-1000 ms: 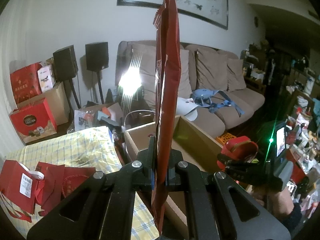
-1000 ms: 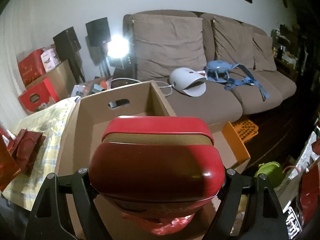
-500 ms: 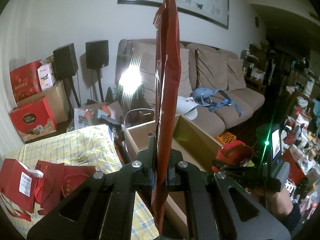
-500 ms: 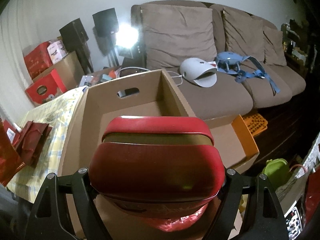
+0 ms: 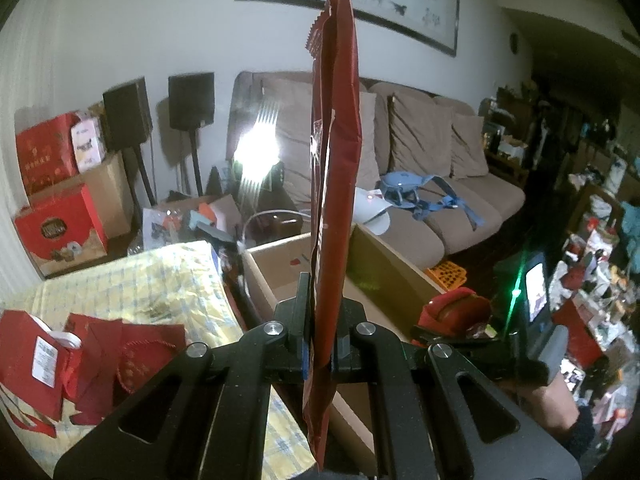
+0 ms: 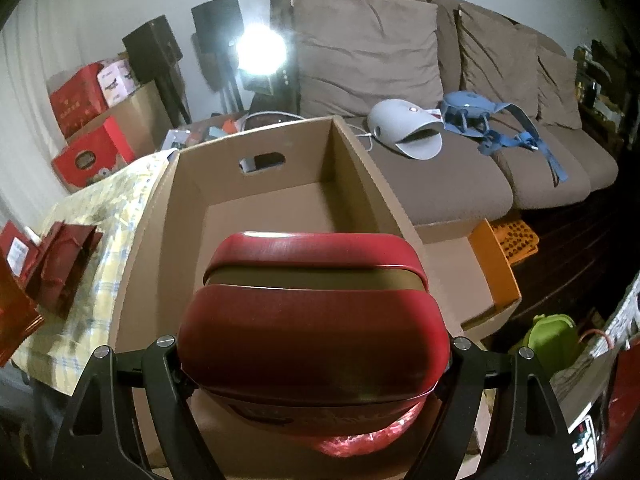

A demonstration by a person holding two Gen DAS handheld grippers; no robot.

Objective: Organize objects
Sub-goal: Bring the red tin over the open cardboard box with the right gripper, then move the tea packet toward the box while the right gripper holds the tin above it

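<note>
My left gripper [image 5: 320,354] is shut on a flat red foil packet [image 5: 334,168] that stands upright on edge, above the near end of an open cardboard box [image 5: 384,272]. In the right wrist view my right gripper [image 6: 314,356] grips a red tin with a gold band [image 6: 314,320] by its two sides, held over the near end of the same cardboard box [image 6: 356,168], whose bare floor shows beyond the tin. The left wrist view also shows that red tin [image 5: 456,310] at lower right, with a hand and forearm behind it.
Red gift bags [image 5: 80,356] lie on a yellow checked tablecloth [image 5: 160,280] left of the box. A brown sofa [image 6: 460,128] with a white device [image 6: 404,132] and a blue harness stands behind. An orange crate [image 6: 508,240] and a green container [image 6: 552,336] sit to the right.
In the right wrist view the box has slid lower and larger as the tin tipped further down toward it. In the left wrist view the tin sank a little; the packet kept still.
</note>
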